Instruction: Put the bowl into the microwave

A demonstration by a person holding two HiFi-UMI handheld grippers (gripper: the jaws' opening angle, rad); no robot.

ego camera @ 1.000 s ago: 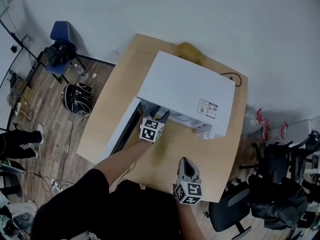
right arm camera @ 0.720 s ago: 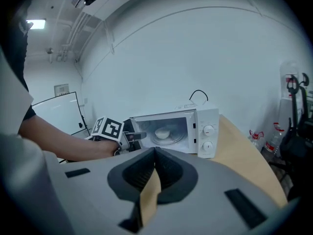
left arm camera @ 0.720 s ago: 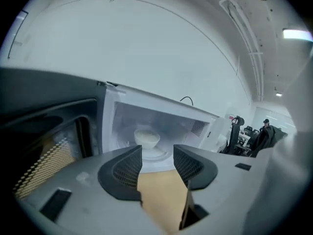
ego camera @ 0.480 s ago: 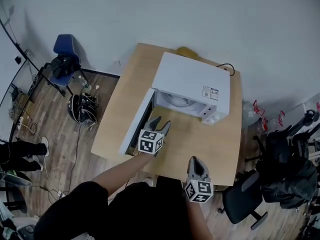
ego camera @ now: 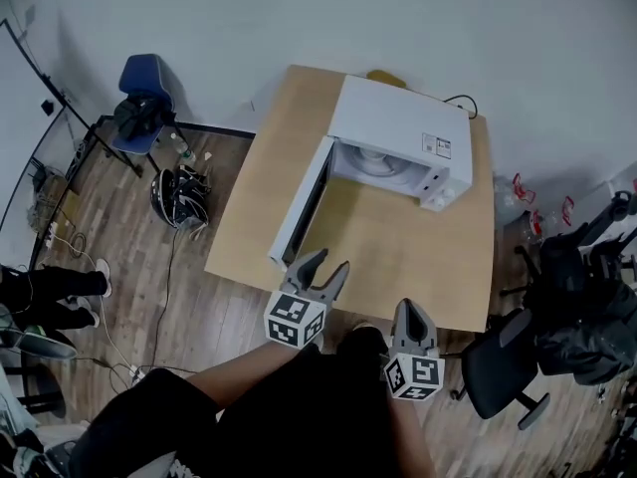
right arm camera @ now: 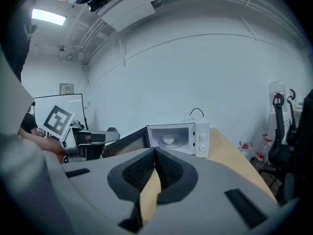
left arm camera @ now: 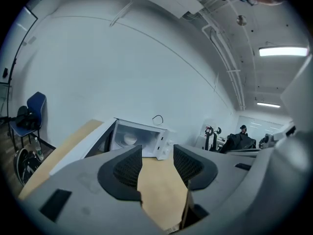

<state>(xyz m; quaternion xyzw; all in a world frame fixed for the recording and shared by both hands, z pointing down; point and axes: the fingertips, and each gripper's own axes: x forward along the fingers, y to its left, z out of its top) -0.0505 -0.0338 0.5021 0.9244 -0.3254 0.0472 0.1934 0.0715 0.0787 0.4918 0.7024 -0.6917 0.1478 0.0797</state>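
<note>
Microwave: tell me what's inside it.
A white bowl sits inside the microwave, whose door stands open. What the bowl holds, and the cavity's far corners, cannot be seen.

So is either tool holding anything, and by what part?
Nothing. Left tool open and empty, right tool shut on nothing; the small white bowl sits inside the white microwave.

The microwave [ego camera: 398,132] is white, its door [ego camera: 302,203] dark-windowed, the bowl [right arm camera: 168,140] white. The surface [ego camera: 398,257] is pale tan wood. The left tongs [ego camera: 325,265] and right tongs [ego camera: 409,310] are grey, with black-and-white square-patterned cubes [ego camera: 296,320]. The chair [ego camera: 147,73] is blue, the floor [ego camera: 119,237] brown planks.
</note>
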